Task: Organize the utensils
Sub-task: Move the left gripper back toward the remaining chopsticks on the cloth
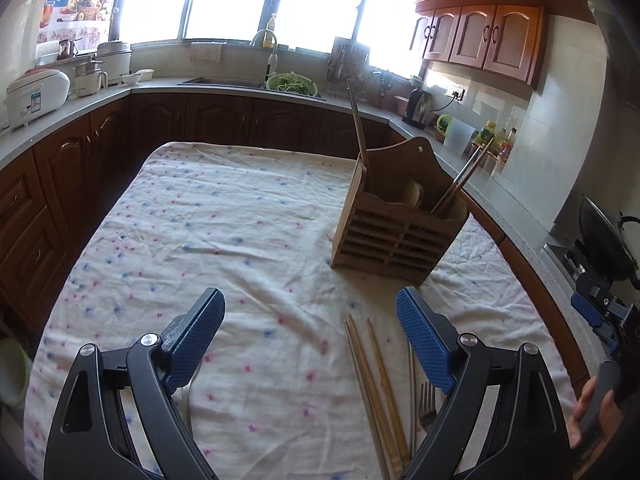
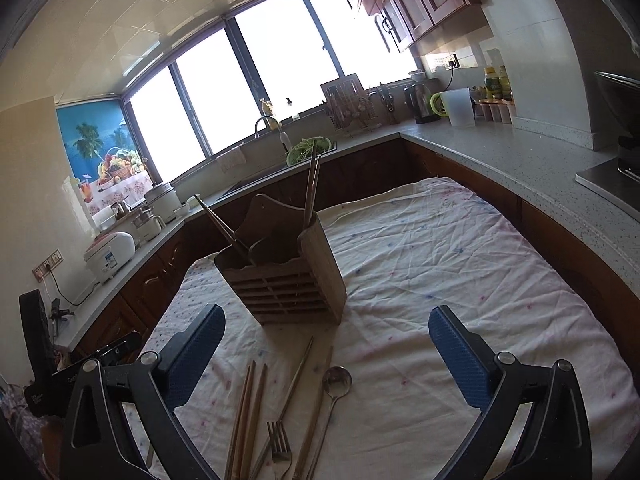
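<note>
A slatted wooden utensil holder (image 1: pixel 400 224) (image 2: pixel 286 280) stands on the floral tablecloth (image 1: pixel 224 224) with chopsticks and a wooden handle sticking out of it. Loose wooden chopsticks (image 1: pixel 374 392) (image 2: pixel 248 416), a metal fork (image 1: pixel 426 404) (image 2: pixel 280 444), a metal spoon (image 2: pixel 334 388) and metal chopsticks (image 2: pixel 298 380) lie on the cloth in front of it. My left gripper (image 1: pixel 310 306) is open above the cloth, nothing between its blue pads. My right gripper (image 2: pixel 326 322) is open wide over the loose utensils, also empty.
A grey countertop (image 2: pixel 520 156) runs around the table with a sink, a rice cooker (image 1: pixel 34 94), a kettle (image 2: pixel 418 102), bottles and a wok (image 1: pixel 604 236). In the left wrist view a hand (image 1: pixel 592 408) holds the other gripper at the right edge.
</note>
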A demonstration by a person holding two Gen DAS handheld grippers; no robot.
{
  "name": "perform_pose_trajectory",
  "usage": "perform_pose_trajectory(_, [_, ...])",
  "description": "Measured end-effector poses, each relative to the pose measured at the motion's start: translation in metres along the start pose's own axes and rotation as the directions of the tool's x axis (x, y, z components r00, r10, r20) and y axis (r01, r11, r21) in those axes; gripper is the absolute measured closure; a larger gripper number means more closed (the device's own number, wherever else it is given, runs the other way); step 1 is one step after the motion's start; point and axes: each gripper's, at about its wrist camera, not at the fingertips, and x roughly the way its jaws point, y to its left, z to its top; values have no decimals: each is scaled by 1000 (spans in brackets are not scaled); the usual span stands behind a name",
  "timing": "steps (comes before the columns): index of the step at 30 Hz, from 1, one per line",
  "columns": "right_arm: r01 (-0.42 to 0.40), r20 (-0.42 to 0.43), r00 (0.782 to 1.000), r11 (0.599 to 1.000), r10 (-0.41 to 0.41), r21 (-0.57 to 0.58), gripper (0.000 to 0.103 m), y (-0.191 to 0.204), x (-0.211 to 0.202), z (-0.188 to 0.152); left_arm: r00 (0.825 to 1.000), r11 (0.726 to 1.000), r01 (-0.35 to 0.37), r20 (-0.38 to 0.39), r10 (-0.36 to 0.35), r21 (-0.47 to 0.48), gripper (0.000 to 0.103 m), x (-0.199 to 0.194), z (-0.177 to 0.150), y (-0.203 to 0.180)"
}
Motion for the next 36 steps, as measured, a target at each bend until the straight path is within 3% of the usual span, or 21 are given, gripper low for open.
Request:
perform_pose_trajectory(9, [25,-64,998,999,-27,-27,0,-2,-4,-37,996,1000,-14,-86,17,25,13,10,-32,-1])
perform_pose_trajectory(24, [24,-116,993,999,-28,-33,1,-4,13,-40,987,998,4,-161,6,61,14,37,-39,-11])
perform_pose_trajectory(26, [29,-124,992,999,-34,-40,1,-2,18,-41,986,998,18,-167,-8,61,21,39,-39,-13])
perform_pose_trajectory(32, [28,-168,985,999,-34,-38,21,-3,32,-44,973,994,80,-221,-62,77,52,53,-40,-24])
perform_pose_trajectory(34, [26,-190,981,999,-32,-37,33,-3,38,-45,969,992,81,-240,-56,94,55,60,-41,-29])
perform_pose_trajectory(36, [21,-215,976,999,-28,-35,39,-3,44,-46,964,992,83,-259,-55,100,55,67,-42,-31])
